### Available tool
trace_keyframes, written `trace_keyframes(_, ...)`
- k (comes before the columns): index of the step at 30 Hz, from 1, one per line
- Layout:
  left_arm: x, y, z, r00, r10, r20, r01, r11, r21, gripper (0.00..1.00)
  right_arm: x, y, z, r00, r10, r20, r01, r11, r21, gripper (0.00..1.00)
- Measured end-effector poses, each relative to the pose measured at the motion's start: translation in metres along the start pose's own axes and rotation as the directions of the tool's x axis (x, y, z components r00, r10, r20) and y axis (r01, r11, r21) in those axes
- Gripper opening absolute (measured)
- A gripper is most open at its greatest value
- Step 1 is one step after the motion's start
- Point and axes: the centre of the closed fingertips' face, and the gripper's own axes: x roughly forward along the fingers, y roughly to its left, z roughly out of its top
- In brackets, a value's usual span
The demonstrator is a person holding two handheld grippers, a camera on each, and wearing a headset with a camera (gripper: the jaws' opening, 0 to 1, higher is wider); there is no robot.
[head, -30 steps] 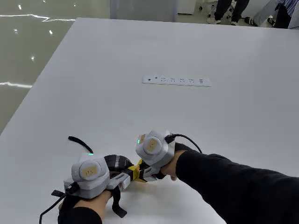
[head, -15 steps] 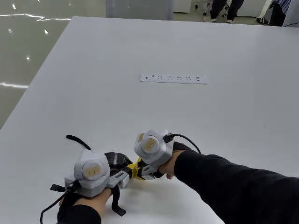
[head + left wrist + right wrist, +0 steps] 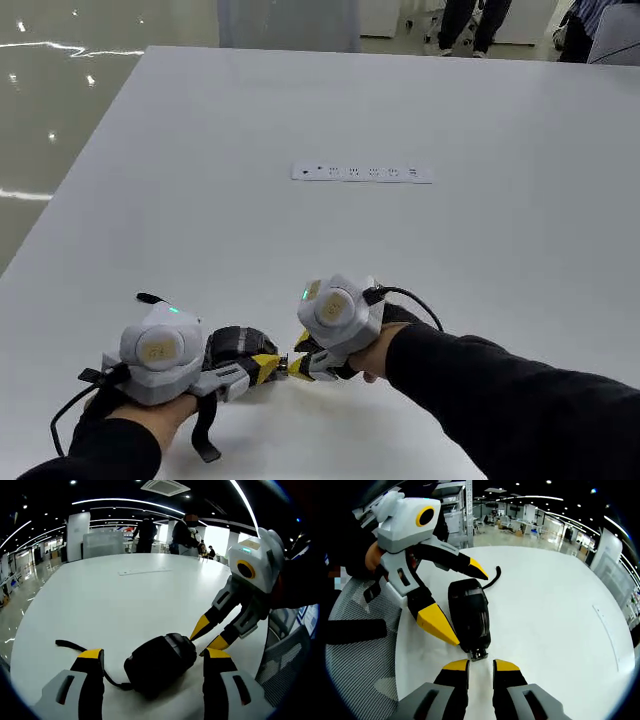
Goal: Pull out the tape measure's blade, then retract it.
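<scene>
— How were your tongs set?

— My left tongs (image 3: pixel 154 654) were spread wide, with one yellow-tipped jaw on each side of the black, rounded plastic tape measure (image 3: pixel 469 610). I could not tell whether the jaws touched its sides. My right tongs (image 3: pixel 481 664) were drawn close, with a narrow slit of bare surface showing between the jaws.

— And the blade?

— Its small metal hook (image 3: pixel 479 654) sat against the mouth of the case, just ahead of my right tongs' tips. It was not clearly between them. The two pairs of tongs faced each other across the case.

— Where did the tape measure lie?

— On the broad white counter (image 3: pixel 300 240), near the edge closest to me. Its thin black strap (image 3: pixel 70 645) trailed over the counter on the side away from my right tongs, past one jaw of my left.

— Anything farther out?

— A long white power strip (image 3: pixel 362 173) lay flat toward the middle of the counter, well apart from the tape measure. A few people (image 3: pixel 145 530) stood beyond the far edge.
</scene>
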Motion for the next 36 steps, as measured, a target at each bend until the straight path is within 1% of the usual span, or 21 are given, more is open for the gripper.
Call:
trace_keyframes(3, -0.006, 0.004, 0.001, 0.9999, -0.016, 0.005, 0.016, 1.0, 0.02, 0.84, -0.009, 0.001, -0.002, 0.9996, -0.015, 0.022, 0.014, 1.0, 0.011, 0.16)
trace_keyframes(5, -0.01, 0.01, 0.003, 0.9999, -0.005, 0.01, 0.004, 0.999, 0.033, 0.93, -0.017, 0.001, -0.002, 0.9986, -0.028, 0.045, 0.027, 0.999, 0.033, 0.18)
trace_keyframes(7, -0.015, 0.014, 0.004, 0.9999, -0.011, 0.013, 0.01, 1.0, 0.028, 0.99, -0.025, 0.0, -0.004, 0.9962, -0.049, 0.072, 0.045, 0.998, 0.049, 0.19)
trace_keyframes(9, -0.02, 0.019, 0.002, 0.9999, -0.013, 0.007, 0.013, 0.999, 0.038, 0.99, -0.032, 0.0, -0.008, 0.9945, -0.059, 0.086, 0.054, 0.997, 0.059, 0.21)
trace_keyframes(11, -0.024, 0.019, 0.001, 0.9997, -0.024, 0.012, 0.023, 0.999, 0.038, 0.99, -0.039, 0.0, -0.011, 0.9929, -0.068, 0.097, 0.061, 0.996, 0.071, 0.24)
trace_keyframes(13, -0.029, 0.019, -0.004, 0.9993, -0.033, -0.017, 0.034, 0.999, 0.03, 0.99, -0.045, -0.002, -0.014, 0.9898, -0.087, 0.112, 0.078, 0.993, 0.087, 0.27)
trace_keyframes(14, -0.032, 0.018, -0.006, 0.9989, -0.043, -0.016, 0.044, 0.998, 0.041, 0.99, -0.05, -0.004, -0.016, 0.9879, -0.099, 0.119, 0.088, 0.991, 0.097, 0.28)
trace_keyframes(16, -0.037, 0.016, -0.006, 0.9978, -0.066, -0.003, 0.066, 0.996, 0.06, 0.99, -0.055, -0.005, -0.018, 0.9854, -0.109, 0.131, 0.094, 0.989, 0.112, 0.3)
trace_keyframes(17, -0.042, 0.01, -0.004, 0.993, -0.117, 0.016, 0.116, 0.993, 0.032, 0.99, -0.059, -0.006, -0.02, 0.9828, -0.122, 0.139, 0.105, 0.987, 0.119, 0.3)
trace_keyframes(18, -0.045, 0.008, -0.003, 0.9904, -0.136, 0.028, 0.135, 0.991, 0.016, 0.99, -0.063, -0.006, -0.021, 0.9813, -0.128, 0.143, 0.111, 0.986, 0.125, 0.31)
trace_keyframes(19, -0.049, 0.01, -0.003, 0.9883, -0.148, 0.037, 0.147, 0.989, 0.019, 0.99, -0.067, -0.006, -0.023, 0.9789, -0.14, 0.149, 0.12, 0.983, 0.135, 0.32)
trace_keyframes(20, -0.053, 0.009, -0.001, 0.9845, -0.168, 0.049, 0.167, 0.985, 0.031, 0.99, -0.071, -0.007, -0.025, 0.9769, -0.15, 0.153, 0.128, 0.982, 0.142, 0.33)
trace_keyframes(21, -0.056, 0.012, 0.002, 0.9853, -0.159, 0.062, 0.156, 0.986, 0.048, 0.99, -0.074, -0.007, -0.026, 0.9746, -0.16, 0.157, 0.137, 0.979, 0.152, 0.34)
trace_keyframes(22, -0.06, 0.017, 0.003, 0.9881, -0.141, 0.061, 0.137, 0.988, 0.073, 0.99, -0.079, -0.007, -0.029, 0.9724, -0.168, 0.162, 0.142, 0.977, 0.161, 0.35)
trace_keyframes(24, -0.064, 0.018, 0.0, 0.9858, -0.164, 0.037, 0.161, 0.985, 0.065, 0.99, -0.086, -0.005, -0.035, 0.9701, -0.179, 0.163, 0.15, 0.973, 0.176, 0.36)
trace_keyframes(25, -0.065, 0.017, 0.0, 0.9846, -0.172, 0.034, 0.169, 0.983, 0.065, 0.99, -0.088, -0.005, -0.037, 0.9693, -0.185, 0.162, 0.155, 0.972, 0.178, 0.36)
trace_keyframes(27, -0.068, 0.02, -0.001, 0.9822, -0.186, 0.022, 0.184, 0.979, 0.084, 0.99, -0.094, -0.003, -0.043, 0.9677, -0.195, 0.16, 0.165, 0.969, 0.181, 0.38)
trace_keyframes(31, -0.075, 0.026, -0.002, 0.9836, -0.18, 0.001, 0.179, 0.978, 0.109, 0.99, -0.105, 0.0, -0.051, 0.9638, -0.201, 0.175, 0.165, 0.966, 0.199, 0.43)
trace_keyframes(33, -0.081, 0.03, -0.002, 0.9836, -0.18, -0.003, 0.179, 0.979, 0.096, 0.99, -0.112, 0.003, -0.054, 0.9612, -0.205, 0.185, 0.168, 0.966, 0.196, 0.46)
trace_keyframes(34, -0.084, 0.032, -0.001, 0.9843, -0.176, 0.008, 0.175, 0.98, 0.096, 0.99, -0.116, 0.004, -0.057, 0.9601, -0.206, 0.189, 0.171, 0.968, 0.185, 0.47)
trace_keyframes(36, -0.087, 0.034, -0.005, 0.9841, -0.177, -0.007, 0.177, 0.98, 0.092, 0.99, -0.122, 0.005, -0.063, 0.9579, -0.214, 0.191, 0.184, 0.969, 0.165, 0.53)
